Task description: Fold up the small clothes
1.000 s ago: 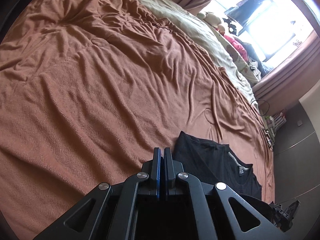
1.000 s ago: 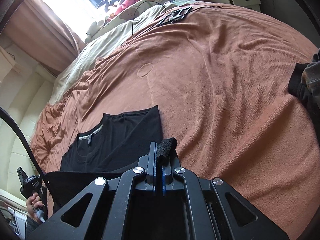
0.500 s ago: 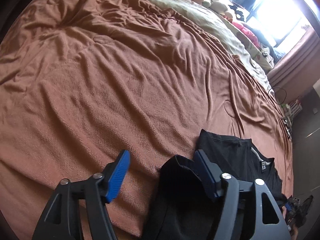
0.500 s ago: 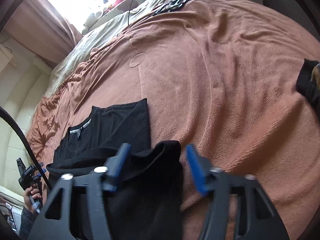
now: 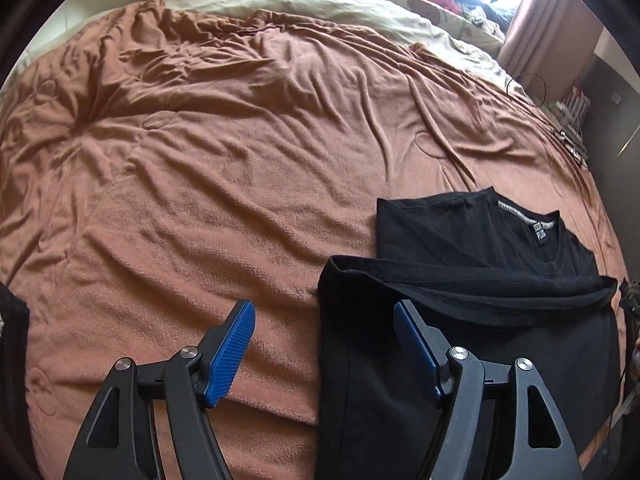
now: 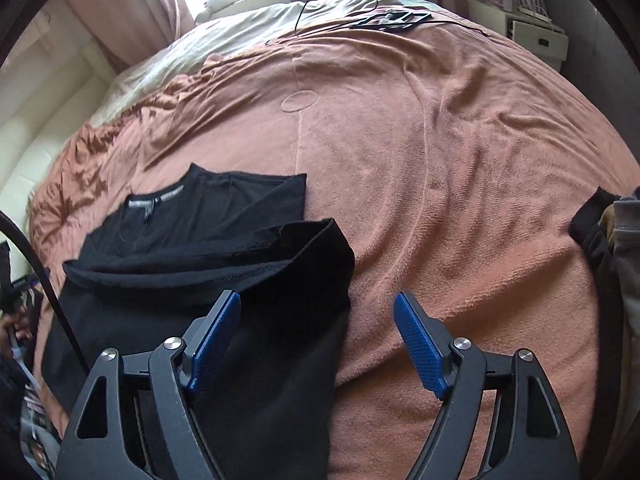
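Both claws [image 5: 324, 322] [image 6: 318, 314] wide, empty

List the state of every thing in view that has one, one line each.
left gripper: open, holding nothing.
right gripper: open, holding nothing.
black T-shirt: lying on the bed, bottom part folded up over the body, collar and label still showing.
brown blanket: spread over the bed, wrinkled.
curtains: drawn aside, daylight coming in.

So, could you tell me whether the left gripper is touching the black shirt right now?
Cannot tell. In the left wrist view the left gripper is open; one blue pad overlaps the black shirt in the picture, but whether it rests on the cloth or hovers above isn't visible.
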Tool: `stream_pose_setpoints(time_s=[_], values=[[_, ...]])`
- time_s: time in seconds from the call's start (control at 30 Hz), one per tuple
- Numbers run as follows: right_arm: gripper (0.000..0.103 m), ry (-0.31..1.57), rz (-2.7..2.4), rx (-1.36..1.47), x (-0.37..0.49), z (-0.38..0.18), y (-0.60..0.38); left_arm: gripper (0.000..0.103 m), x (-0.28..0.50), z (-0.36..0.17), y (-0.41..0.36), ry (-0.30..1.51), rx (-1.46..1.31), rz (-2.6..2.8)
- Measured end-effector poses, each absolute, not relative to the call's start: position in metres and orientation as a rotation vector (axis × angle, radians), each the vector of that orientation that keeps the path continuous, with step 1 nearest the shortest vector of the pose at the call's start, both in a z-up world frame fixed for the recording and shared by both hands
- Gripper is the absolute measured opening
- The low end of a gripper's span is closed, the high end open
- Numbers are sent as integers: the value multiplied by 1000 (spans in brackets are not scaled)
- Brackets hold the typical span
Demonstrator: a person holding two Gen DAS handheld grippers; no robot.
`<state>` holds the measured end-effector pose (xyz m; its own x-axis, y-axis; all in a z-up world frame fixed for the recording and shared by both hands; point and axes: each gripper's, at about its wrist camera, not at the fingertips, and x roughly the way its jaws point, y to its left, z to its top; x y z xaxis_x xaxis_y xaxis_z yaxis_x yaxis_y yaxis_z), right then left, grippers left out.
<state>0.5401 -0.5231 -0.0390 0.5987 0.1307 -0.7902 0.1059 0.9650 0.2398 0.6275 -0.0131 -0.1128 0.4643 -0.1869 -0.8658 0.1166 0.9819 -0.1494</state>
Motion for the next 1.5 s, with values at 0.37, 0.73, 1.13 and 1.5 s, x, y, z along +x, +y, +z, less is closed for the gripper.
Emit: stream_pose_setpoints(time_s=[0.37,0.73,1.13,1.5], values=[[65,956,35,273,576,-60,-517,66,657,-150,-23,1119,-66,-203],[29,905,71,329,595,-77,-524,25,668,-163,-26,1101,-80,-246],[2,794,69,322,556,-46,-527,3,651,-124,-23,1000,-61,-209],[2,699,54,296,508,10,-520,3,618,-46,-20,863,-60,-223]])
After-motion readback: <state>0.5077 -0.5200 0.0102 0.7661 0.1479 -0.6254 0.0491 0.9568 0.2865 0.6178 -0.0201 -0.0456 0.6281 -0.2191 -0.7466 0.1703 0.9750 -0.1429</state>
